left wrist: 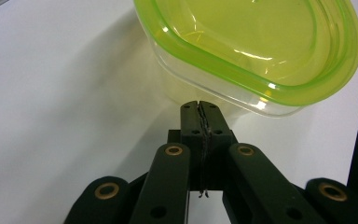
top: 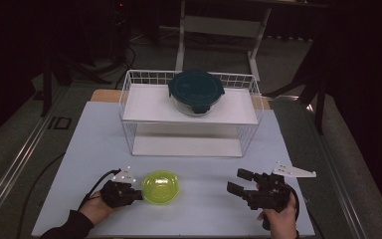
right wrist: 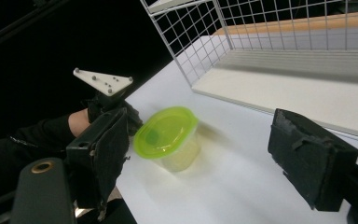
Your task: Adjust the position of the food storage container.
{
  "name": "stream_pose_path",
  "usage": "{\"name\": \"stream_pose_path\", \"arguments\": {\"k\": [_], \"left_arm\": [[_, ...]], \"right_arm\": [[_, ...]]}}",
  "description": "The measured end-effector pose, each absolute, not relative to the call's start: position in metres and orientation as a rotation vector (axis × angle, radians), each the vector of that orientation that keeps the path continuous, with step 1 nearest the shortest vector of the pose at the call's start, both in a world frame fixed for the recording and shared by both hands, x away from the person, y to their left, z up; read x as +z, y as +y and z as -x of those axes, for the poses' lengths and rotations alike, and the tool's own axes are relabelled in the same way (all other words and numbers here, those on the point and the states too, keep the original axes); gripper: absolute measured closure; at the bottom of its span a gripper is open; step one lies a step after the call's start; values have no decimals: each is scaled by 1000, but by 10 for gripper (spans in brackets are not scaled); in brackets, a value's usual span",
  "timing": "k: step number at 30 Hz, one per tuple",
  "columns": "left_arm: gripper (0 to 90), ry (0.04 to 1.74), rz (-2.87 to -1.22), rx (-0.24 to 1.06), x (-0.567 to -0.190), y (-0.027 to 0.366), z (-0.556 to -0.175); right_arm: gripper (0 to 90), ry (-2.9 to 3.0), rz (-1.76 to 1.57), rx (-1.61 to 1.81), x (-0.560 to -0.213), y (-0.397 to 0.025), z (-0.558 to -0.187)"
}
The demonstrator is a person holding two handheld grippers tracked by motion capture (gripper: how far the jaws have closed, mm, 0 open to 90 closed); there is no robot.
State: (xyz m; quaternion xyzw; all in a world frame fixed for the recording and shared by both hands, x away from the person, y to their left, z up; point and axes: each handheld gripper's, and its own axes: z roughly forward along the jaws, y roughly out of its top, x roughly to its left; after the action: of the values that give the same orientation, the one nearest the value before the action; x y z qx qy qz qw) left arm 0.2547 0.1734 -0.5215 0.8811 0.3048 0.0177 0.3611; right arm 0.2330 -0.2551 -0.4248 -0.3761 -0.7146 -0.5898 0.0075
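While upright, green-lidded container (top: 161, 187) tilts slightly.

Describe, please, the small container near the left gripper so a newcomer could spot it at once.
On the white table, look in front of the white wire rack, toward the near left. There sits a small clear plastic tub with a lime-green lid; the round glass container with a dark teal lid is on the rack instead.

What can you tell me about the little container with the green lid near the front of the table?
The container is a small rounded tub with a clear, faintly yellowish body and a translucent lime-green lid closed on top. It looks like plastic. It stands upright on the white table, in front of the wire rack. The left hand-held gripper sits at its side with jaws shut; whether it touches the wall is unclear. The right hand-held gripper is open and apart.
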Motion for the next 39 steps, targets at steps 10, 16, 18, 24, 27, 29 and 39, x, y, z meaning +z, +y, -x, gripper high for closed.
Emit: {"name": "stream_pose_path", "arguments": {"k": [10,16,18,24,27,29,39], "left_arm": [[888,748,-2283,8,-523,139,-269],[888,736,-2294,-2,-524,123,-277],[888,732,-2292,-12,-525,117,-278],[888,716,-2300,-16,-526,105,-281],[888,719,-2295,-19,-526,100,-283],[888,707,-2303,-19,-526,97,-284],[888,701,-2302,-23,-529,88,-285]], "right_arm": [[198,-2232,1181,-1840,-428,-258,-233],[198,-2229,1186,-1839,-429,-260,-233],[198,-2229,1186,-1842,-430,-260,-233],[198,-2231,1184,-1840,-430,-260,-234],[198,-2231,1185,-1838,-431,-259,-234],[198,-2230,1186,-1836,-431,-259,-235],[198,-2234,1185,-1828,-432,-257,-235]]}}
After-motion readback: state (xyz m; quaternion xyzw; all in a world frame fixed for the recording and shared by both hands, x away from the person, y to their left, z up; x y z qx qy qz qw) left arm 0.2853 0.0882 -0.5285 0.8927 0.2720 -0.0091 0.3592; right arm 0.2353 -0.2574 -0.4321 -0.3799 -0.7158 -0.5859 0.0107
